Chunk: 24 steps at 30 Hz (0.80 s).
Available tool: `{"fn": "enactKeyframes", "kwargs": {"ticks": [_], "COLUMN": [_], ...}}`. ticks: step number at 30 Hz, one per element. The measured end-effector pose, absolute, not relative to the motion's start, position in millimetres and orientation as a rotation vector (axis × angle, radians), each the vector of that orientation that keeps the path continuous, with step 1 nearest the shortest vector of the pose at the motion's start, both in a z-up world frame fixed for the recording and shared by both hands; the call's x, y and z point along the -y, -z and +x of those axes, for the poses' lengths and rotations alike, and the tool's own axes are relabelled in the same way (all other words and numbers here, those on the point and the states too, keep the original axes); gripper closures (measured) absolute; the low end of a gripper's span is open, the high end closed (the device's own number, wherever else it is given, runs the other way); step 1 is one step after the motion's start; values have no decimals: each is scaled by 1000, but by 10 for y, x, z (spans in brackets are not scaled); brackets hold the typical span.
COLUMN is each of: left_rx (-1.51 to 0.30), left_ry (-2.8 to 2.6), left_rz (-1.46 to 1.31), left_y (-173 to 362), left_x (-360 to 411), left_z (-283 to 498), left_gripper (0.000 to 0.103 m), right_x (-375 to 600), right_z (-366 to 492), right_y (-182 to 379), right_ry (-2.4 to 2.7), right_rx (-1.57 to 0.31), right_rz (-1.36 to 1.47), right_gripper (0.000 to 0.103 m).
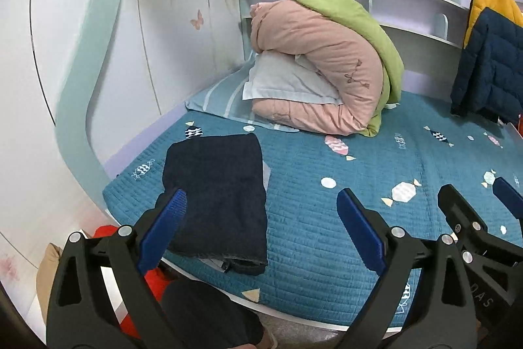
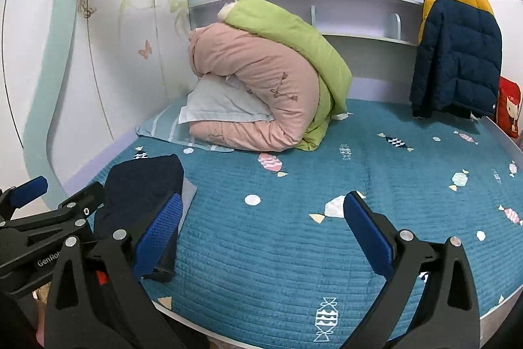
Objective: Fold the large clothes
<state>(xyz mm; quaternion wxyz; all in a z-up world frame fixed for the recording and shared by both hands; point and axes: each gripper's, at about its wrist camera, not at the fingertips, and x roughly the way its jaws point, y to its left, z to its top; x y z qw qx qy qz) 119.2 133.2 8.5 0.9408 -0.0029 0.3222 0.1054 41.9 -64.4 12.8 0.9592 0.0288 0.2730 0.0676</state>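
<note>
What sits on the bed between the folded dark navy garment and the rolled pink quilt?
Only bare teal bedspread with candy prints separates the garment from the quilt; both views show it.

One folded dark garment (image 1: pixel 217 201), two quilts (image 1: pixel 327 67) — one pillow (image 1: pixel 287 84), one hanging jacket (image 2: pixel 457 44).

Black tool (image 1: pixel 261 215) (blue ribbed pads)

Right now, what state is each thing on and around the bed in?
Dark garment: folded flat, lying near the bed's front edge.
Pink quilt: folded in a heap over a pillow.
Green quilt: draped over the pink one.
Pillow: tucked inside the quilt's fold.
Jacket: hanging upright beside the shelves.
Left gripper: open, holding nothing.
Right gripper: open, holding nothing.
</note>
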Motion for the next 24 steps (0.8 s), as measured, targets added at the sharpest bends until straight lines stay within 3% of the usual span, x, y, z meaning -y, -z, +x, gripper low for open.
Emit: {"fn": "enactKeyframes", "kwargs": {"ticks": [24], "left_rx": [-672], "left_ry": [-189], "left_rz": [-13], "left_y": [-81], "left_x": [-1301], "left_z": [1086], "left_gripper": [9], "right_x": [655], "right_z": [290], "right_y": [-160], "right_ry": [-137], "right_rx": [-582], "right_rz": [42], "right_gripper": [8]}}
